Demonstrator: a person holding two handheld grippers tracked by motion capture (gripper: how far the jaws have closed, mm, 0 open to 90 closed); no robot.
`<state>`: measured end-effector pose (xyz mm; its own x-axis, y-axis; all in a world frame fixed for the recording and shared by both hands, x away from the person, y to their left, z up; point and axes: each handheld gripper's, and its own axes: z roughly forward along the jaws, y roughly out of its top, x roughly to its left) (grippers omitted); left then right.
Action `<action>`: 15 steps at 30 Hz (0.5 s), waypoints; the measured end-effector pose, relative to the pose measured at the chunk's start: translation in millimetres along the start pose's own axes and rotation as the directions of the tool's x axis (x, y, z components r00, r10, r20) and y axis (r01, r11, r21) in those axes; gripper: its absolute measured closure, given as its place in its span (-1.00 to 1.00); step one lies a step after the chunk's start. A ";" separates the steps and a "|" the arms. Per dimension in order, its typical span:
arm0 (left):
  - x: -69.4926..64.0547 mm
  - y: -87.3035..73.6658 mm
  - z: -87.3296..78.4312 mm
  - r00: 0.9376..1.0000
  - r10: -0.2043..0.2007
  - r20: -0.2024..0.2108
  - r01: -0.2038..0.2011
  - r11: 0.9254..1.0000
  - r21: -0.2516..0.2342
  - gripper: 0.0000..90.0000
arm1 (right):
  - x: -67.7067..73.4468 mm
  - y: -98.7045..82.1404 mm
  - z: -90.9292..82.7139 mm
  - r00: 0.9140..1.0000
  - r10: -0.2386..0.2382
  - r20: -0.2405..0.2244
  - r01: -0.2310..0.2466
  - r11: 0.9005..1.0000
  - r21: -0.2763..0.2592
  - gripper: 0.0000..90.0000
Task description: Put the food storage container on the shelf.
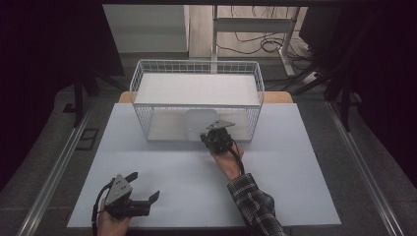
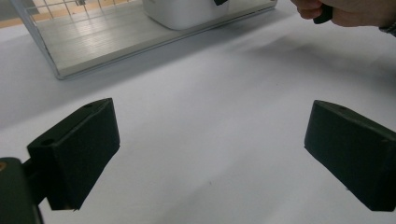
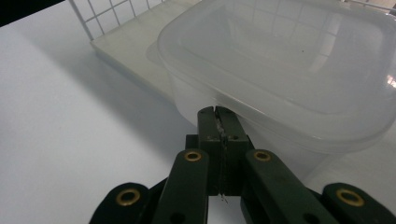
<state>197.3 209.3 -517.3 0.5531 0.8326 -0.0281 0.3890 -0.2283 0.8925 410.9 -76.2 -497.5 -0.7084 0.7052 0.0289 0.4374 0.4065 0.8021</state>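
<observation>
Pinching the tub rim, right claw inside wire basket

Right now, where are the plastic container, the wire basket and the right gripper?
plastic container (image 3: 289, 60): right gripper view, on its translucent lid.
wire basket (image 1: 196, 67): high view, on its far rim.
right gripper (image 3: 218, 122): right gripper view, at the tips of its shut jaws, against the container's near edge.

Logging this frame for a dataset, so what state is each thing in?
Right gripper: shut, tips at the container's rim.
Left gripper: open, holding nothing.
Plastic container: upright, lidless, on the basket's lower shelf.
Wire basket: upright on the table.
</observation>
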 end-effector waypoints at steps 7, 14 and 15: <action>0.7 -0.4 2.1 1.000 0.003 0.011 -0.003 1.000 0.009 -0.91 | -4.0 8.5 8.0 1.000 -0.008 0.022 0.008 1.000 0.017 0.98; 3.5 -0.6 2.3 1.000 -0.009 0.022 0.009 1.000 0.006 -0.88 | -8.8 15.8 15.7 0.999 0.011 0.030 -0.012 1.000 0.027 0.98; 3.5 -0.6 2.1 1.000 -0.007 0.019 0.007 1.000 0.007 -0.88 | -10.0 16.6 16.7 0.999 0.013 0.037 -0.015 0.999 0.030 0.98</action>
<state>200.5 211.3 -518.9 0.5638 0.8248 -0.0431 0.3979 -0.2255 0.8893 434.5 -66.9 -494.5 -0.6817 0.7314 0.0178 0.4644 0.4138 0.7830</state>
